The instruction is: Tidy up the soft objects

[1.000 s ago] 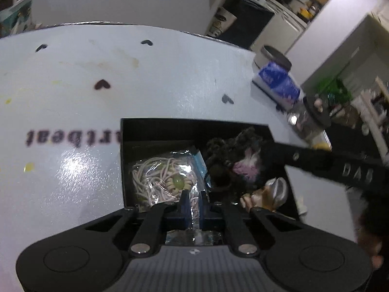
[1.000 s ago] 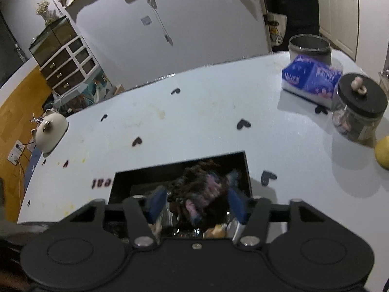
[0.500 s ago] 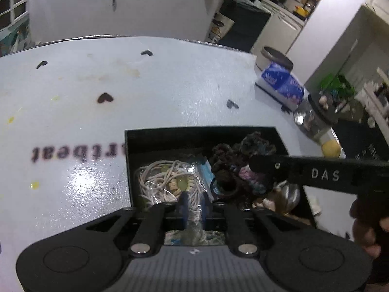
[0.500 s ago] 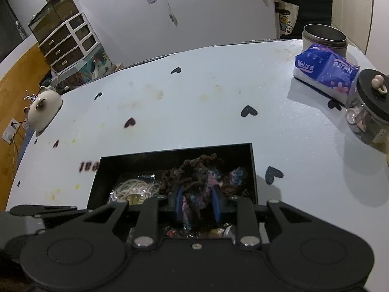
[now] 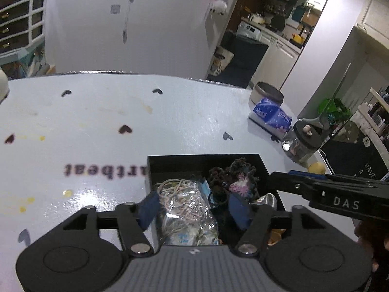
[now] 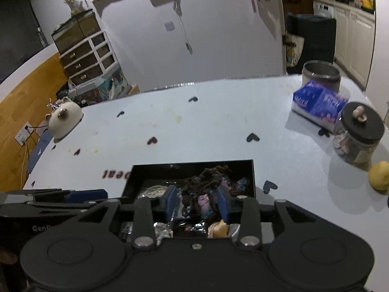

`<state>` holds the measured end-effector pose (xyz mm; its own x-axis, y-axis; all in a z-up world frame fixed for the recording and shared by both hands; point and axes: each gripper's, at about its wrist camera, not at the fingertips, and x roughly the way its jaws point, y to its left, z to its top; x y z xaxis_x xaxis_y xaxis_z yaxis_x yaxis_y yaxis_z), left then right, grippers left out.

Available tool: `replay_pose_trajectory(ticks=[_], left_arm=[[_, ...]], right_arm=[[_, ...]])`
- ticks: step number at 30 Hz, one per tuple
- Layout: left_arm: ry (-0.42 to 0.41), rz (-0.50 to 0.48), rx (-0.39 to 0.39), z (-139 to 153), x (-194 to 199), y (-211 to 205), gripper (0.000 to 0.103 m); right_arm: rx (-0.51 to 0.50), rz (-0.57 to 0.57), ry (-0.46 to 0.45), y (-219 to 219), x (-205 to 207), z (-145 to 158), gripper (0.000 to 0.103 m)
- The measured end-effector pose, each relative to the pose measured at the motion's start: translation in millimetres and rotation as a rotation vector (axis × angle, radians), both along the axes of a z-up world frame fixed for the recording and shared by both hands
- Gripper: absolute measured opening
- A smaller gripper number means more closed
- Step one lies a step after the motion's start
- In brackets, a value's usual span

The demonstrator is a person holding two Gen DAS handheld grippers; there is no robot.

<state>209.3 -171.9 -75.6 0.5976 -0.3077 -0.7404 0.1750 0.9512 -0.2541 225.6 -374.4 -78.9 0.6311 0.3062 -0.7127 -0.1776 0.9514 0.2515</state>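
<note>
A black open box (image 5: 204,158) (image 6: 192,166) sits on the white table. Inside lie a dark fuzzy scrunchie with pink and blue strands (image 5: 233,180) (image 6: 206,187), a clear bag of pale cord (image 5: 184,202) (image 6: 153,191) and silvery wrappers (image 6: 165,230). My left gripper (image 5: 194,209) is open above the bag, its blue pads either side of it. My right gripper (image 6: 198,203) is open, its pads either side of the scrunchie, just apart from it. The right gripper also shows in the left wrist view (image 5: 328,194).
A blue tissue pack (image 6: 318,104), a metal tin (image 6: 321,73), a black-lidded glass jar (image 6: 357,133) and a yellow fruit (image 6: 379,175) stand at the table's right. A white pig-shaped pot (image 6: 64,119) sits at the left edge. Dark heart stickers dot the table.
Both grippers have opened: the left let go of the bag, the right let go of the scrunchie, which now rests in the box. Both have pulled back and tilted up.
</note>
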Motion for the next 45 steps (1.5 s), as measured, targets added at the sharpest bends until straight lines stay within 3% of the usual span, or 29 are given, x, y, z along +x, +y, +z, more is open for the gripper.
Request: replay_pose_trajectory(ticks=[5,14,29,38,45], left_arm=[[-0.050,0.038,0.013,17.0,-27.5,14.8,0.091],[-0.129,0.079,0.010,41.9,-80.5,50.9,0.103],[-0.208,0.096,0.008,62.1,-163.2,83.5,0.103],[-0.235,0.101,0.020,67.0,-198.6,97.2,0.103],[-0.253,0.095,0.036,68.3,-213.1,100.6,0.103]], right_arm=[[-0.007,-0.026,-0.048,2.6,-27.1,16.7,0.048],[-0.032,-0.073,-0.137,13.7,-88.1,39.3,0.067],[-0.089,-0.144,-0.245,34.7,-185.8,69.9,0.093],[-0.118,-0.171,-0.281,40.5,-226.5,78.9,0.103],[-0.118,-0.188,-0.293,41.7,-246.4,81.0,0.103]])
